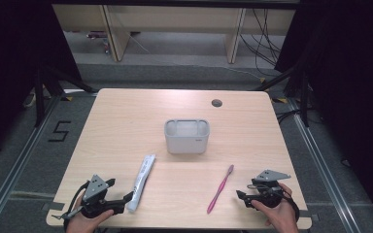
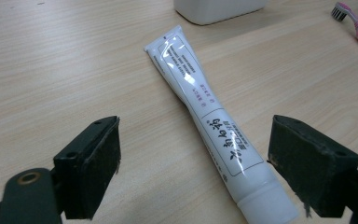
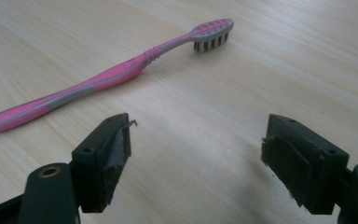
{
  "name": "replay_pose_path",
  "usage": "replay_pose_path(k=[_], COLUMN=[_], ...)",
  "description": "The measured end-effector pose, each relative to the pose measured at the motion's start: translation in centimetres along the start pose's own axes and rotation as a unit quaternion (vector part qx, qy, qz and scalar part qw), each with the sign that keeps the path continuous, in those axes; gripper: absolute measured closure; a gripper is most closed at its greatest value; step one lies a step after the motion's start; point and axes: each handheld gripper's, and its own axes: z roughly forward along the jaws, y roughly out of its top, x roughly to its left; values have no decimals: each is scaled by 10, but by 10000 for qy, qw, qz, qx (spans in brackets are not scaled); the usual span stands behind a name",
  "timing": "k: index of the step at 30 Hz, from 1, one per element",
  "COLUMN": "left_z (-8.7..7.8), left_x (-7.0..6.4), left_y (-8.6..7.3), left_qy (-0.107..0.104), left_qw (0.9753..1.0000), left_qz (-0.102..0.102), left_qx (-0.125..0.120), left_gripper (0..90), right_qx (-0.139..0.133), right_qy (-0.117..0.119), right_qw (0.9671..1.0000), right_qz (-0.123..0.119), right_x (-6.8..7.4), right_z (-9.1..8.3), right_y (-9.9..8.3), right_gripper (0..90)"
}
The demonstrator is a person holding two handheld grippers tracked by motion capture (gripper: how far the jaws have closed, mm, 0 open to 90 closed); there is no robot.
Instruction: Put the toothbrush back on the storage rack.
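A white toothpaste tube (image 1: 141, 181) (image 2: 209, 122) lies flat on the wooden table at the front left, cap end toward me. My left gripper (image 1: 126, 200) (image 2: 193, 168) is open, low at the tube's cap end, with the tube lying between its jaws and touching neither. A pink and grey toothbrush (image 1: 220, 189) (image 3: 107, 77) lies at the front right, bristle head pointing away. My right gripper (image 1: 240, 195) (image 3: 196, 161) is open and empty, just right of the toothbrush handle. A grey rectangular holder (image 1: 186, 136) stands upright in the middle of the table.
The table (image 1: 126, 126) has a round cable hole (image 1: 216, 103) at the back right. Bare wood surrounds the holder. Beyond the far edge are the floor, desk legs and loose cables. Black curtains flank both sides.
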Motion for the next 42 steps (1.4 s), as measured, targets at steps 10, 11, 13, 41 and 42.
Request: replay_pose_path(k=[10, 11, 13, 41, 42], left_z=[-1, -1, -1, -1, -1], left_x=[1, 1, 1, 1, 1], left_y=[0, 0, 0, 0, 0], left_qy=[-15, -16, 17, -19, -15], left_qw=[10000, 10000, 10000, 10000, 10000], left_qz=[49, 48, 48, 56, 39], left_qx=[7, 2, 19, 21, 19], left_gripper=[162, 162, 162, 162, 162], right_qx=[-77, -116, -63, -368, -422], right_qy=[87, 130, 102, 870, 880], right_qw=[9999, 9998, 9999, 9924, 9913], right_qz=[9, -88, -16, -786, -884], right_x=[9, 9, 12, 54, 55], right_z=[-2, -1, -3, 2, 4], right_y=[4, 4, 6, 23, 24], right_gripper=[304, 311, 313, 885, 894])
